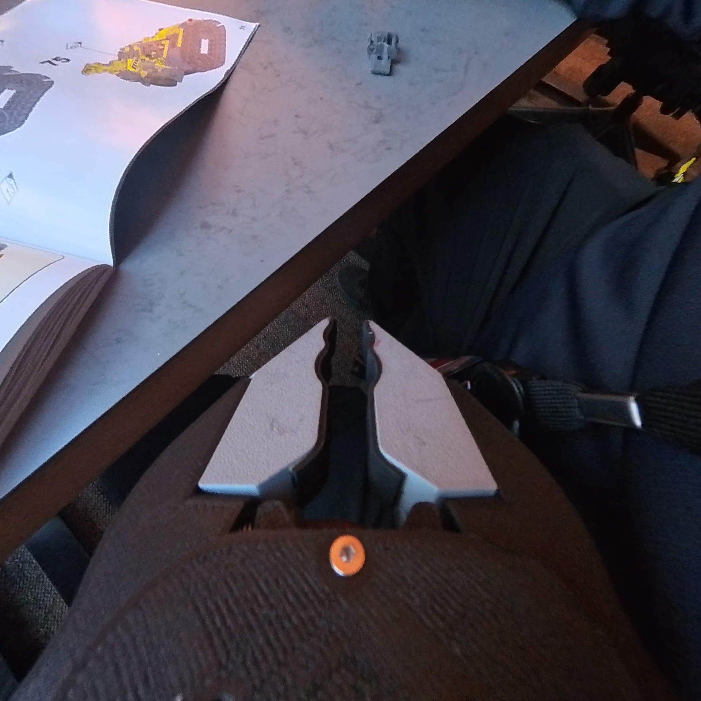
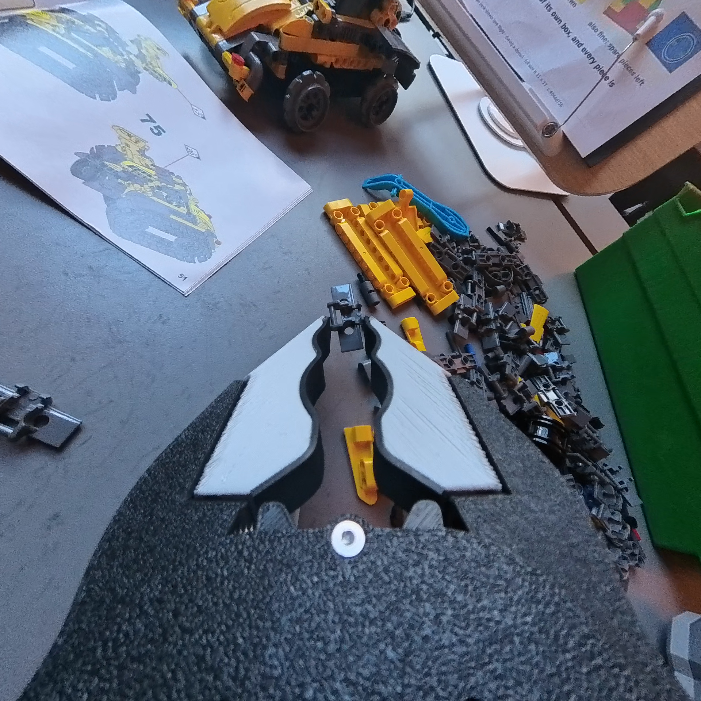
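In the right wrist view my right gripper [image 2: 346, 322] is shut on a small dark grey brick assembly [image 2: 344, 325], held at the fingertips just above the dark table [image 2: 113, 360]. A yellow curved piece [image 2: 362, 462] lies on the table below the fingers. A similar dark assembly [image 2: 30, 421] lies at the far left. In the left wrist view my left gripper [image 1: 349, 326] hangs below the table's front edge [image 1: 265, 273]. Its fingers stand a narrow gap apart with nothing between them. A small grey piece [image 1: 383, 53] lies on the tabletop far ahead.
An open instruction booklet [image 2: 132, 151] lies at the left and also shows in the left wrist view [image 1: 76, 132]. A yellow wheeled model [image 2: 311, 57] stands behind it. Yellow beams [image 2: 390, 250], a blue piece [image 2: 421, 205], a pile of dark pieces [image 2: 512, 341], a green box [image 2: 652, 341] and a screen's stand [image 2: 493, 125] fill the right. A person's dark clothing [image 1: 569, 265] is beside the left gripper. Left tips to right tips: about 30 centimetres. About 12 centimetres separates my right fingertips from the small grey piece [image 1: 383, 53].
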Available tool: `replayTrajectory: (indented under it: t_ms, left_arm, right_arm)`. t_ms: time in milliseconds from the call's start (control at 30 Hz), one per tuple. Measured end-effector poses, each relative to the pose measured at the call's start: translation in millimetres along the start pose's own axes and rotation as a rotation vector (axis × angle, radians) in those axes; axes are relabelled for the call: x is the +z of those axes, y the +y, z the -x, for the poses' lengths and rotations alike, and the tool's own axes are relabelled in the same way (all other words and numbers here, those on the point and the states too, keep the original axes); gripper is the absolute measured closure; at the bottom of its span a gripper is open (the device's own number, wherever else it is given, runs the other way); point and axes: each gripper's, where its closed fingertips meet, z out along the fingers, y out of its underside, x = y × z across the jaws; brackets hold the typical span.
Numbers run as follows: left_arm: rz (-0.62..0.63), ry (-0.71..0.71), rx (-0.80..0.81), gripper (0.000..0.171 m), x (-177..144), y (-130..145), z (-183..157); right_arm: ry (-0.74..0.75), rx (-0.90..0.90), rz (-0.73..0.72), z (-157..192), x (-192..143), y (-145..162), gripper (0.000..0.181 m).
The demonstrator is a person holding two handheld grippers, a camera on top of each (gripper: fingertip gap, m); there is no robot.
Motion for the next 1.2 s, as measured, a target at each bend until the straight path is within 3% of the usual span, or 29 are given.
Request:
replayTrajectory:
  t_ms: [467,567,667,733,800,867,1200]
  left_arm:
    - [-0.047,-0.035,-0.012,0.163,-7,-9,9]
    - [-0.199,-0.176,-0.031,0.166,-35,-35,37]
    - [-0.370,-0.425,-0.136,0.171,-94,-51,95]
    - [-0.342,-0.605,-0.226,0.171,-129,-27,136]
    - [-0.256,-0.699,-0.312,0.171,-146,10,163]
    - [-0.175,-0.645,-0.385,0.171,-139,36,165]
    - [-0.173,-0.433,-0.407,0.171,-116,33,118]
  right_arm:
    - [0.006,-0.007,0.009,-1,2,1,0.164]
    - [0.003,-0.015,0.005,1,2,0,0.164]
    - [-0.003,-0.018,-0.013,2,1,-3,0.164]
    - [-0.006,-0.015,-0.026,2,0,-5,0.164]
    - [-0.010,-0.011,-0.045,3,-2,-7,0.164]
    - [-0.021,-0.011,-0.056,4,-2,-9,0.164]
    - [-0.021,-0.019,-0.073,6,-4,-12,0.164]
